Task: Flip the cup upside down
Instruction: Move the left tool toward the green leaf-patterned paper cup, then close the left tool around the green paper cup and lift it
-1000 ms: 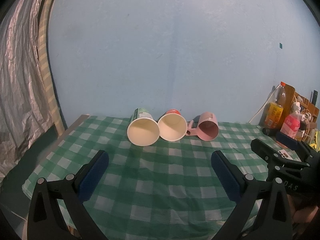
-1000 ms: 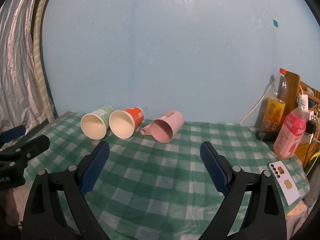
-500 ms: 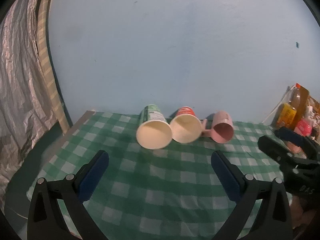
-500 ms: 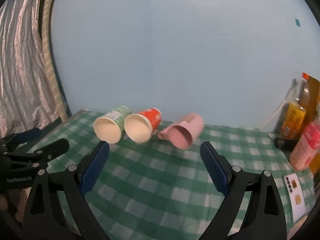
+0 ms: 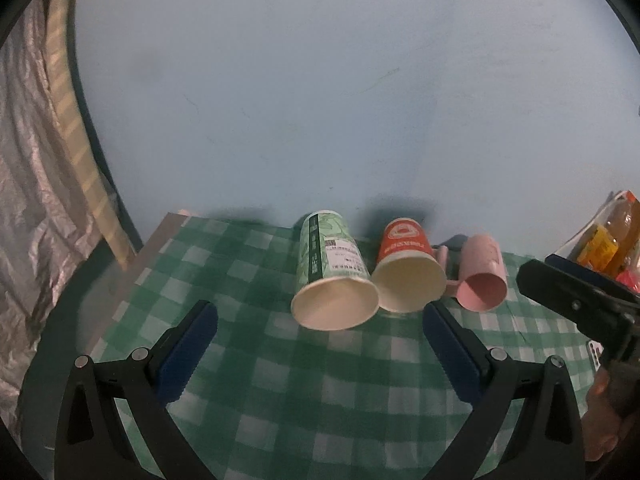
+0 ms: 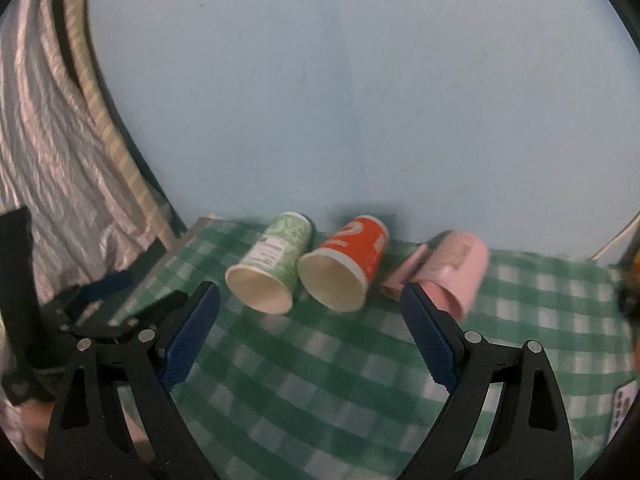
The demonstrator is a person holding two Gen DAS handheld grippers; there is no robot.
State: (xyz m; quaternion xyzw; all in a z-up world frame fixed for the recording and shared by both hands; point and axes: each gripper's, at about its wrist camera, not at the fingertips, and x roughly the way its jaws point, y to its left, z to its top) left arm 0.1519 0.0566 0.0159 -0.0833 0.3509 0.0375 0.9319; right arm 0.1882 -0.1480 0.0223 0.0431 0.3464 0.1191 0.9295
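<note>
Cups are lying on their sides in a row at the centre of both frames, mouths facing the cameras: a green paper cup [image 5: 334, 276] on the left, a red paper cup [image 5: 408, 268] touching it at the rim, and a pink handled cup [image 5: 482, 276] just beside the red one on the right. All three are resting on the bench [image 5: 320, 400], which is carrying a green checked cloth, close to the blue wall [image 5: 320, 100]. The left tongs [image 5: 320, 354] are standing wide apart with nothing between them, and the green cup's mouth is sitting roughly on their centre line. The right tongs [image 6: 310, 336] are likewise spread wide and holding nothing, with the red cup [image 6: 346, 266] nearest their centre line and the pink cup [image 6: 454, 266] partly behind the right finger. No cup is being gripped yet, so the step in hand appears to be the approach. For a sound grasp, the operator is best advancing one pair of tongs low along the cloth and closing across the cup wall behind the rim, not on the rim itself, since thin paper is likely to crush. Because the green and red cups are touching, a finger entering between them may roll the neighbour. Bottles [image 5: 612, 240] are standing at the right edge of the left view, well apart from the cups.
</note>
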